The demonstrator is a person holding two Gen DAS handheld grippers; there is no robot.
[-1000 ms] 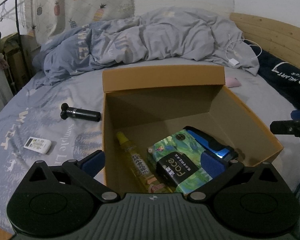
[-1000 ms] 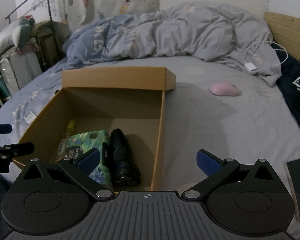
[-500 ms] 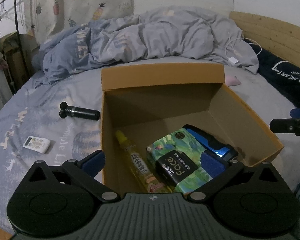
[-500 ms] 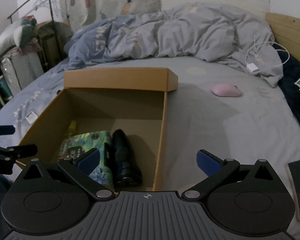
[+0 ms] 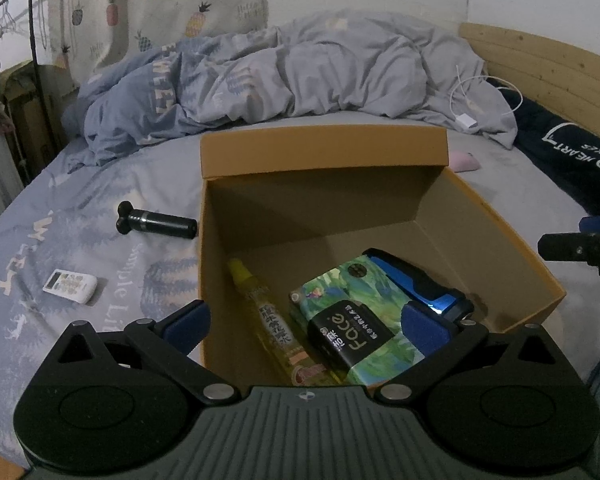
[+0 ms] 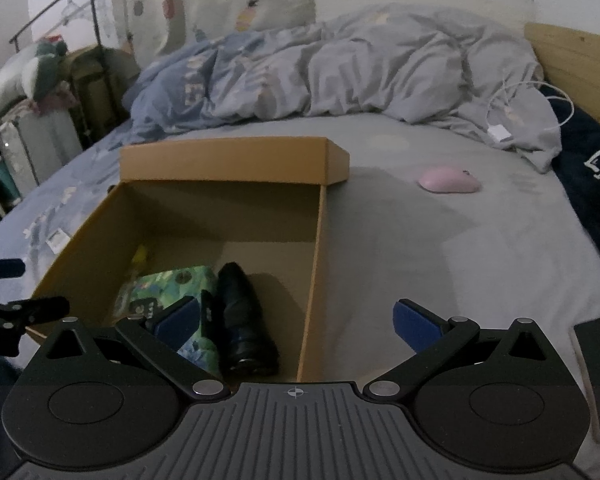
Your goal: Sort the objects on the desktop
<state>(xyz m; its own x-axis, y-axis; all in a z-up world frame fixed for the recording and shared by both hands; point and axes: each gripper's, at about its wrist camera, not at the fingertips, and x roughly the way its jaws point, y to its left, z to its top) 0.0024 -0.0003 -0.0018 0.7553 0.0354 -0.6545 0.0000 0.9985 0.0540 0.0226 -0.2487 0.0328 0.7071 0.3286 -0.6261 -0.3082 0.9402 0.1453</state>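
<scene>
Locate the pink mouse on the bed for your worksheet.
In the right wrist view the pink mouse lies on the grey sheet, to the right of the cardboard box and below the white charger; the left wrist view shows only its edge behind the box.

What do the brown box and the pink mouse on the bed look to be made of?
The box looks like matte cardboard: flat brown walls with a folded flap. The mouse seems to be smooth plastic, one rounded pink shell with a soft sheen, though its finish is hard to judge from afar.
</scene>
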